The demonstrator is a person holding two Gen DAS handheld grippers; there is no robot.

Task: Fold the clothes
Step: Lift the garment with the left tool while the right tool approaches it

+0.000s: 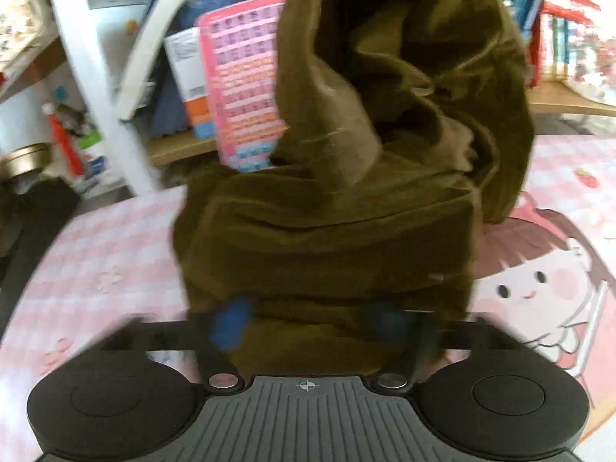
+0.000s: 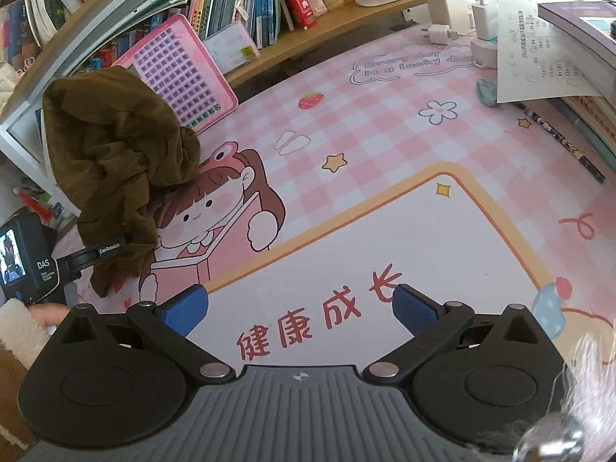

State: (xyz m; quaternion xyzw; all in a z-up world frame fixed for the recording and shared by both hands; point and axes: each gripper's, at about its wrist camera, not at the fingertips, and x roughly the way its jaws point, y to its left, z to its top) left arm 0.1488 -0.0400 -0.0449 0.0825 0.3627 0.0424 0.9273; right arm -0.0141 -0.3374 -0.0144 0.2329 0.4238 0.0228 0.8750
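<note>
My left claw (image 1: 308, 323) is clamped on a brown garment (image 1: 369, 177), its blue pads (image 1: 231, 323) half buried in the cloth. The picture from that wrist is blurred. The garment hangs bunched and crumpled from the claw, lifted above the far left part of the pink checked mat (image 2: 385, 123). From the right wrist I see the same garment (image 2: 119, 161) at the left, draped over the left claw (image 2: 111, 250), with my hand (image 2: 50, 313) in a fluffy white sleeve (image 2: 15, 327) on the grip below it.

My right claw (image 2: 300, 308) stands wide apart and holds nothing, hovering over the near white panel of the mat, by the red characters (image 2: 315, 323).

A pink keypad toy (image 2: 181, 77) leans against the shelf of books (image 2: 250, 7) just beyond the garment. Papers (image 2: 546, 50) lie at the far right.
</note>
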